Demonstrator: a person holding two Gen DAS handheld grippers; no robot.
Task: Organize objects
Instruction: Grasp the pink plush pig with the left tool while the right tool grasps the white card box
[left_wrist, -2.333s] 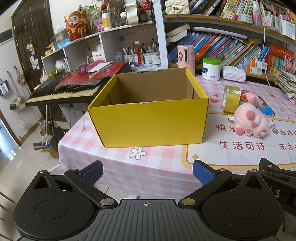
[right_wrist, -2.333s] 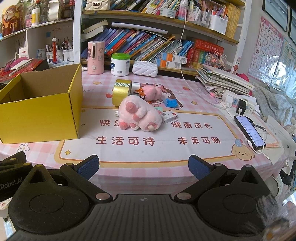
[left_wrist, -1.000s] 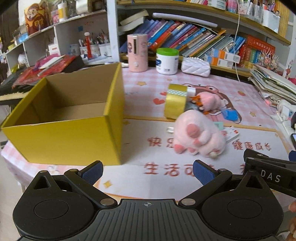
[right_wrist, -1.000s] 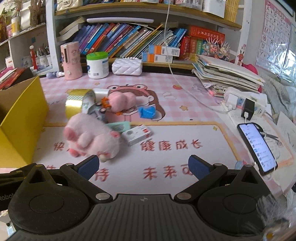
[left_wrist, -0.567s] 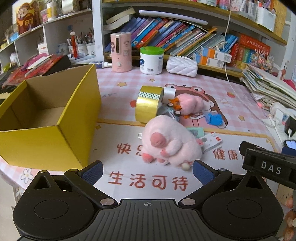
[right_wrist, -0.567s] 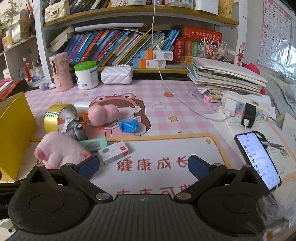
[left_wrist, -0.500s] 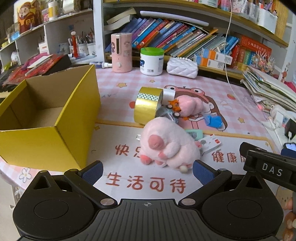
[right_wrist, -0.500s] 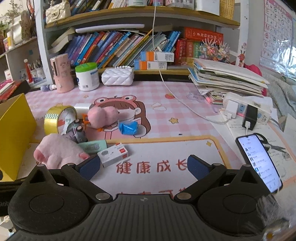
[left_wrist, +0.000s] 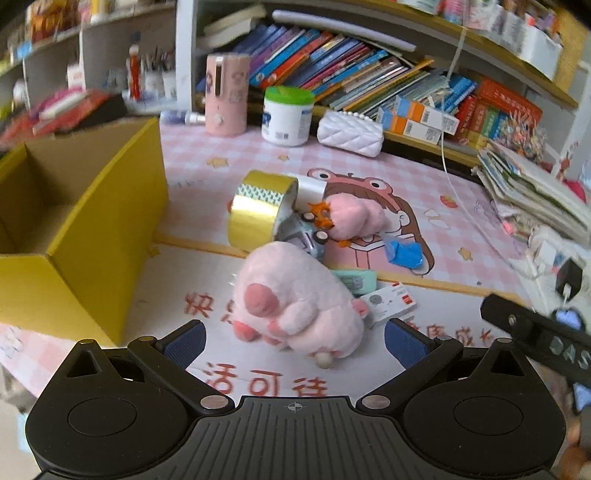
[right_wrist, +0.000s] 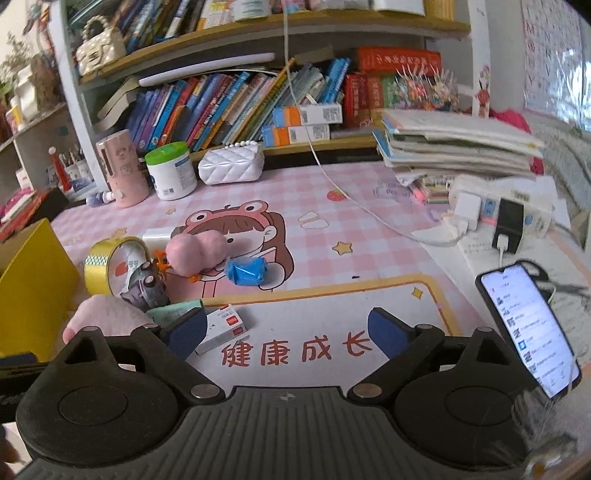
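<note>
Task barely started, judging from the layout: the open yellow cardboard box (left_wrist: 92, 221) on the left of the pink checked worktop (left_wrist: 461, 206) looks empty as far as its inside shows, and every loose item is outside it.

Left tongs (left_wrist: 293, 338) are spread wide with nothing between the pads, lined up on the big pink plush toy (left_wrist: 295, 306) lying just ahead of them (likely first pick). Right tongs (right_wrist: 284, 330) are also apart but closing, nothing clamped; only printed mat shows between them, with the small white-and-red carton (right_wrist: 221, 328) right by the left pad.

Still to be sorted, all clustered beside the box:
- gold tape roll (left_wrist: 260, 210), on edge
- smaller pink plush with orange feet (left_wrist: 351, 218)
- grey toy car (left_wrist: 310, 236), wedged between tape and plush
- blue wrapped packet (left_wrist: 404, 254)
- mint-green flat case (left_wrist: 356, 282), partly under the big plush

Black smartphone (right_wrist: 528, 325) at the right edge is lit, probably not part of the job.
</note>
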